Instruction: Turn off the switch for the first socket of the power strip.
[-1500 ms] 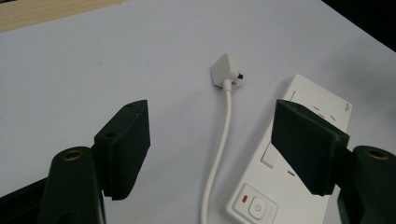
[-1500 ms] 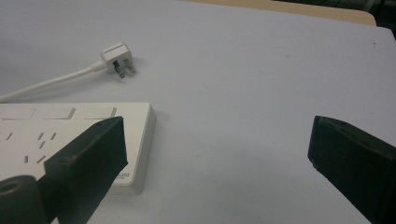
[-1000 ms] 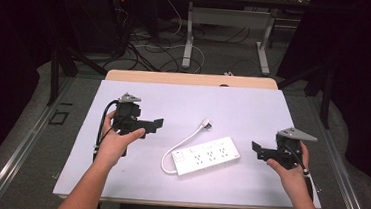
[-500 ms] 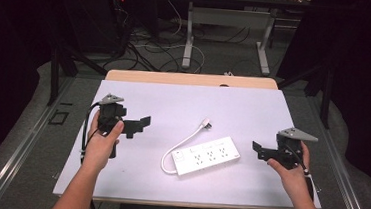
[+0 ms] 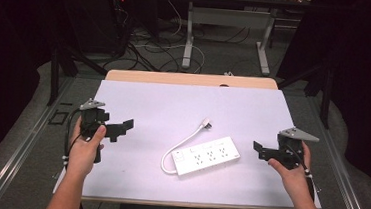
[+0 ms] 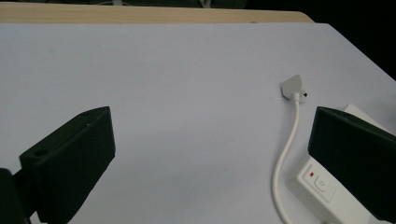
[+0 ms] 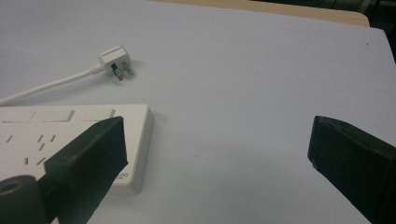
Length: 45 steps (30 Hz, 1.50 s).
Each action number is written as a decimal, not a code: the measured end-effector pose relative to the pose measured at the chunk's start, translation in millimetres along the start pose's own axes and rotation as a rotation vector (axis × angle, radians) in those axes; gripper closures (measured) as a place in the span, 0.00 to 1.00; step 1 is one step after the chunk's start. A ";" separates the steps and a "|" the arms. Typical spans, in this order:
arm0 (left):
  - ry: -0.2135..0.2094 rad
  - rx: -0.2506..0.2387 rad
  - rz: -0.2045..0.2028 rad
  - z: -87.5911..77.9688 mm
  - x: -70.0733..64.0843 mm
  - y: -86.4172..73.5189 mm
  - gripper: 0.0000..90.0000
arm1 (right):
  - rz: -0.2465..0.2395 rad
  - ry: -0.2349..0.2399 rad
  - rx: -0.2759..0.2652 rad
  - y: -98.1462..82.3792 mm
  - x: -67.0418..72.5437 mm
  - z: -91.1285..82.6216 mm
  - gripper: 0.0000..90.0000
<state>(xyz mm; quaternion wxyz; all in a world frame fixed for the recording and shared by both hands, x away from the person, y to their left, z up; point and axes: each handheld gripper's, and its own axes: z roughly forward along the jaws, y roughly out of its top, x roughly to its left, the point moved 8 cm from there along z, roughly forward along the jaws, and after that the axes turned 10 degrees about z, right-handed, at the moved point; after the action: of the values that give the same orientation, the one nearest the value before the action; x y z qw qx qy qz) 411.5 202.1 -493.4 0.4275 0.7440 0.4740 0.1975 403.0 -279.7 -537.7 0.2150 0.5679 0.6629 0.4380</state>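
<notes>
No legible text; power strip point(image 7: 70, 140) print too small to read.

The white desk point(image 5: 188, 105) was brightly, evenly lit from above — surroundings fell dark, shadows soft, near tongs slightly blurred.

Your high view looks down from the near side; your gripper views skim the table point(image 5: 183, 104) close up, both sharing the power strip point(image 5: 207, 156).
</notes>
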 end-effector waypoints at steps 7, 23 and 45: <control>0.031 -0.011 -0.006 -1.5 15.9 -12.9 0.01 | -0.004 -0.007 -0.003 -0.2 -1.0 0.6 0.05; 0.039 -0.018 -0.027 -5.8 32.1 -30.6 0.02 | 0.003 -0.002 0.009 -2.3 -1.4 2.2 0.05; 0.055 0.032 -0.052 2.8 47.5 -49.3 0.03 | -0.002 -0.002 0.014 -4.0 -3.4 4.0 0.05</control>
<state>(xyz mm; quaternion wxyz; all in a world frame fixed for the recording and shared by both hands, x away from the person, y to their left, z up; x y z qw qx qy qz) 409.5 251.5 -540.8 0.4071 0.7325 0.5079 0.1993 404.7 -281.5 -543.8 0.2121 0.5692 0.6663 0.4326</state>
